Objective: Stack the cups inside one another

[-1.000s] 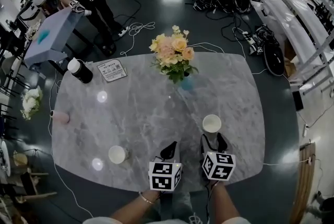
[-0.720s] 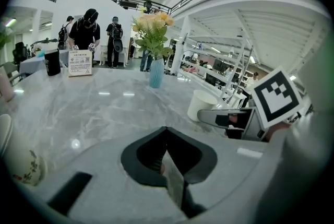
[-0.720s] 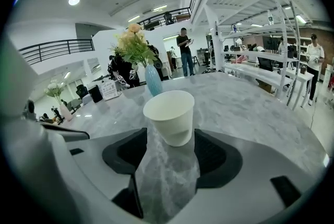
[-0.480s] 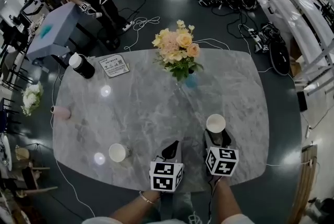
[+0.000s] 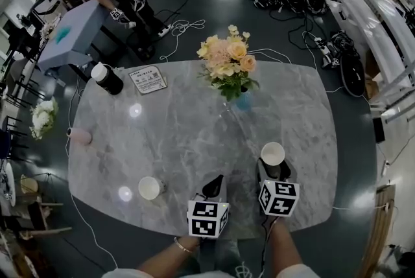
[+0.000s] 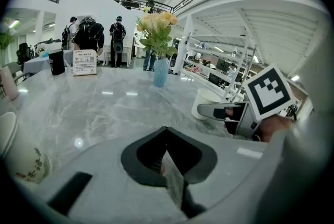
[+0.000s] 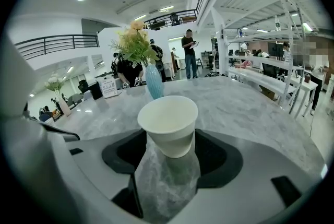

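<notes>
Cup (image 5: 272, 153) between released fingers
It stands mouth up on the bench (image 5: 181, 134), long axis vertical; right gripper (image 5: 273, 168) fingers have just spread off it; left gripper (image 5: 212, 185) fingers clenched, empty.

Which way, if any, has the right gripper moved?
Yes: the right gripper crept toward the cup, now between its jaws, which have just been opening.

A plain white paper cup (image 5: 272, 153) stood upright and empty near the grey marble table's (image 5: 194, 134) front right. A sprig-printed white paper cup (image 5: 149, 188) stood well apart, front left.
</notes>
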{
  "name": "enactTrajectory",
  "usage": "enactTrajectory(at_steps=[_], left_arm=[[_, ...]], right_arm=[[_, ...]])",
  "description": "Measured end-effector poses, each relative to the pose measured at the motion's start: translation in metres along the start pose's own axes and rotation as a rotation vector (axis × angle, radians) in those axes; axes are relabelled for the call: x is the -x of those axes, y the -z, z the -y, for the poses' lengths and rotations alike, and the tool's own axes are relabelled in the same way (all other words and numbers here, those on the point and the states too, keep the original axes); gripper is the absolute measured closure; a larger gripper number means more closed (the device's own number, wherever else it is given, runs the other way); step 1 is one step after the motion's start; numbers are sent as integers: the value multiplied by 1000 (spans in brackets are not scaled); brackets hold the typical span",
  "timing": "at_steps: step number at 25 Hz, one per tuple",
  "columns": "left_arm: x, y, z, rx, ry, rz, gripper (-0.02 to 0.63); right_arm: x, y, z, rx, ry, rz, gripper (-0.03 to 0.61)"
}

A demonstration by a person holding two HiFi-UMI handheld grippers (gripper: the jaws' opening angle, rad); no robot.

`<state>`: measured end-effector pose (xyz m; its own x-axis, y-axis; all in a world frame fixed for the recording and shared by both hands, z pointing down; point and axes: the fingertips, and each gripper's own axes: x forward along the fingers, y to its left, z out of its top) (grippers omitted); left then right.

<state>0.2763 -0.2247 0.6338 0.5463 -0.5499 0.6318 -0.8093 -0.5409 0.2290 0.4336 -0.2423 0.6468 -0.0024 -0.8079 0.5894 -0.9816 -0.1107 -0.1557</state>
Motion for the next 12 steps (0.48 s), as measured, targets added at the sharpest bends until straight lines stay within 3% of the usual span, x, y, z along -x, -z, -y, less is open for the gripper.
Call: enactTrajectory(at_steps=[12], left_arm=[[2,0,-8,5,-12,1,617]], right_arm=[[-1,-4,2,21,23,4,333]])
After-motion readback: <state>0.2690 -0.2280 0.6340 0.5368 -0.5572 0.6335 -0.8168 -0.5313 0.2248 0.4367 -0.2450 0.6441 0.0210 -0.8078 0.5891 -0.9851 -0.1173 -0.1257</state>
